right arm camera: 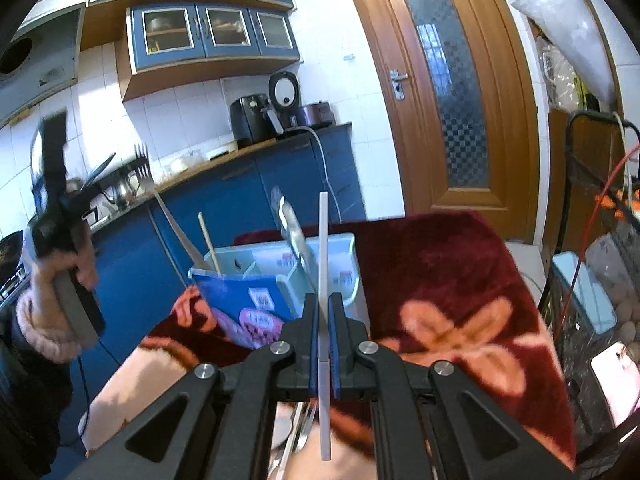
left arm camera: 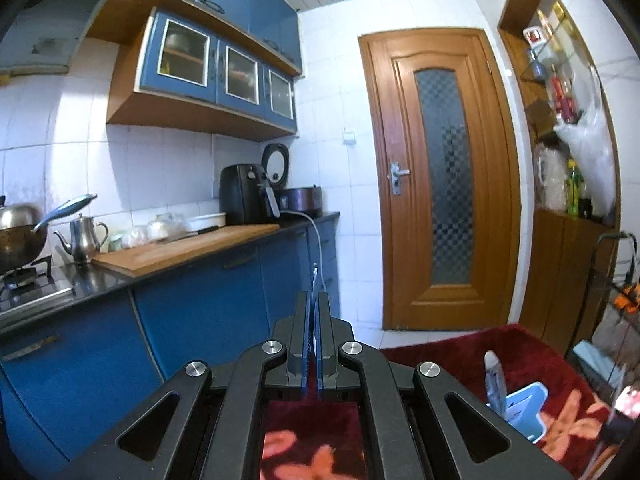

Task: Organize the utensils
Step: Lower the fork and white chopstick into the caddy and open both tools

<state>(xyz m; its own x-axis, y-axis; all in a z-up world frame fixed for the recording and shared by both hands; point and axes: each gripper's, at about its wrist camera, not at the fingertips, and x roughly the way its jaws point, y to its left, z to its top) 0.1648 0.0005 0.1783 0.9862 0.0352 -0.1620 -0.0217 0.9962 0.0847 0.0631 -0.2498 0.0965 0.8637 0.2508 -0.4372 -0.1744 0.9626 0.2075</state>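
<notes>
Right gripper [right arm camera: 324, 300]: jaws clenched on a thin white stick-like utensil [right arm camera: 323, 240], held upright just in front of the blue utensil holder [right arm camera: 244, 296]. The holder stands on a surface draped with a red flowered cloth [right arm camera: 440, 280] and contains a fork [right arm camera: 160, 200], a wooden stick [right arm camera: 209, 240] and a metal utensil [right arm camera: 294, 232]. Left gripper [left arm camera: 314, 292]: jaws pressed together with nothing between them, raised and facing the blue kitchen cabinets [left arm camera: 200, 300].

Fork [right arm camera: 160, 200] and knife [right arm camera: 294, 236] upright in holder [right arm camera: 240, 292] on blanket [right arm camera: 440, 280]
</notes>
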